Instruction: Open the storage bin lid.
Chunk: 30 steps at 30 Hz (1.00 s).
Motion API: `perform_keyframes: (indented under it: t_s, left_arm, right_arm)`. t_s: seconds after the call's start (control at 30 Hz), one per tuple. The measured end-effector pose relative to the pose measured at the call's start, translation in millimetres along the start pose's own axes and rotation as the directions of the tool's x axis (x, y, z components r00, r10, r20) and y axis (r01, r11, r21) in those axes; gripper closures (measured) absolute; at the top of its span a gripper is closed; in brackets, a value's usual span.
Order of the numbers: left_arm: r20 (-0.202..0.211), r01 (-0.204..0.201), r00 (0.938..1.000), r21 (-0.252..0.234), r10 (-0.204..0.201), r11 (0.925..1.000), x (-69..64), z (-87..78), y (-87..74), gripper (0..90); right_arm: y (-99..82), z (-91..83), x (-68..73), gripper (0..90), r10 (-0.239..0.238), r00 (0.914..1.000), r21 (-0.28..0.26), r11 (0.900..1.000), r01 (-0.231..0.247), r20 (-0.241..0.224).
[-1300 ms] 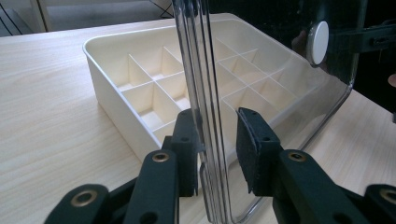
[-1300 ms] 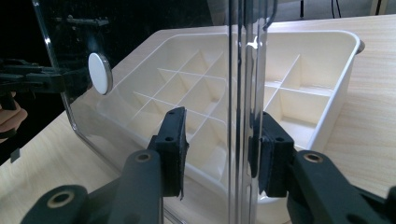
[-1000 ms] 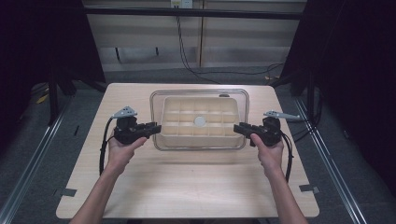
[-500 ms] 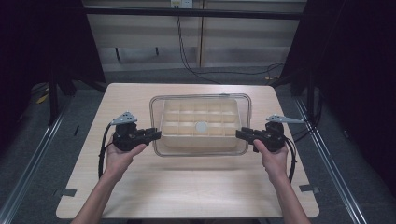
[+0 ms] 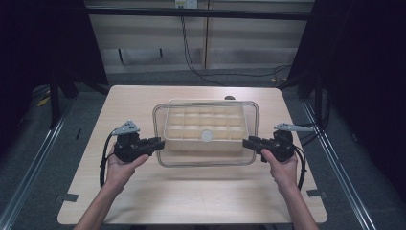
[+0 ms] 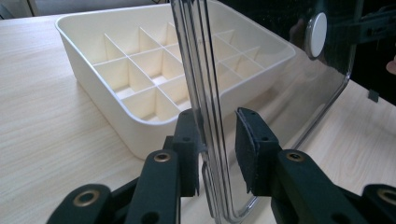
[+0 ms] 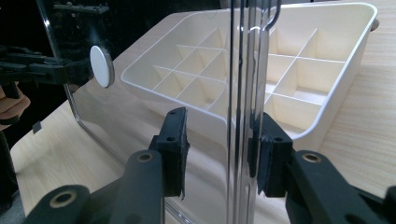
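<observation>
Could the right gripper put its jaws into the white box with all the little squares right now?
Probably not: the right gripper is shut on the clear lid, which hangs over the white box, covering its compartments.

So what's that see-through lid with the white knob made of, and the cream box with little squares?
The see-through lid looks like clear hard plastic, though glass is possible: glossy, with reflections and the table showing through. The cream box with little squares looks like matte moulded plastic, judging by its thin walls and rounded corners.
</observation>
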<state>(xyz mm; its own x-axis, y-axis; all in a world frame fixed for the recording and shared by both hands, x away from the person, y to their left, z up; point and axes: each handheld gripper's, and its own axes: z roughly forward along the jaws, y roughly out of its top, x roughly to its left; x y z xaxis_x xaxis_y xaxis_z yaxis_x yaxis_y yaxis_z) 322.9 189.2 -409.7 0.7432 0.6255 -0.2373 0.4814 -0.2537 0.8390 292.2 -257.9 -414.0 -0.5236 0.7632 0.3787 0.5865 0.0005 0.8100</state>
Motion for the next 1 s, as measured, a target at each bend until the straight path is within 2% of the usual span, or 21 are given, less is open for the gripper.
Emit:
perform_keyframes:
  t_s: [0.17, 0.73, 1.0]
  left_arm:
    - [0.004, -0.011, 0.9999, 0.006, 0.011, 0.9999, -4.0, -5.8, -1.3, 70.9]
    - [0.008, 0.0, 1.0, 0.034, -0.001, 0.9994, -13.7, -13.5, -14.0, 70.8]
    - [0.014, -0.019, 0.9997, 0.064, 0.019, 0.9978, -19.1, -18.6, -23.6, 70.5]
  right_arm:
    - [-2.2, -3.9, 4.0, 60.8, -0.001, 0.9999, 0.0, 1.0, 0.001, -0.013]
    - [-16.7, -12.6, 14.5, 61.8, 0.007, 0.9997, 0.011, 0.9999, -0.007, -0.022]
    - [-27.3, -17.6, 21.6, 62.5, 0.013, 0.9994, 0.028, 0.9995, -0.012, -0.031]
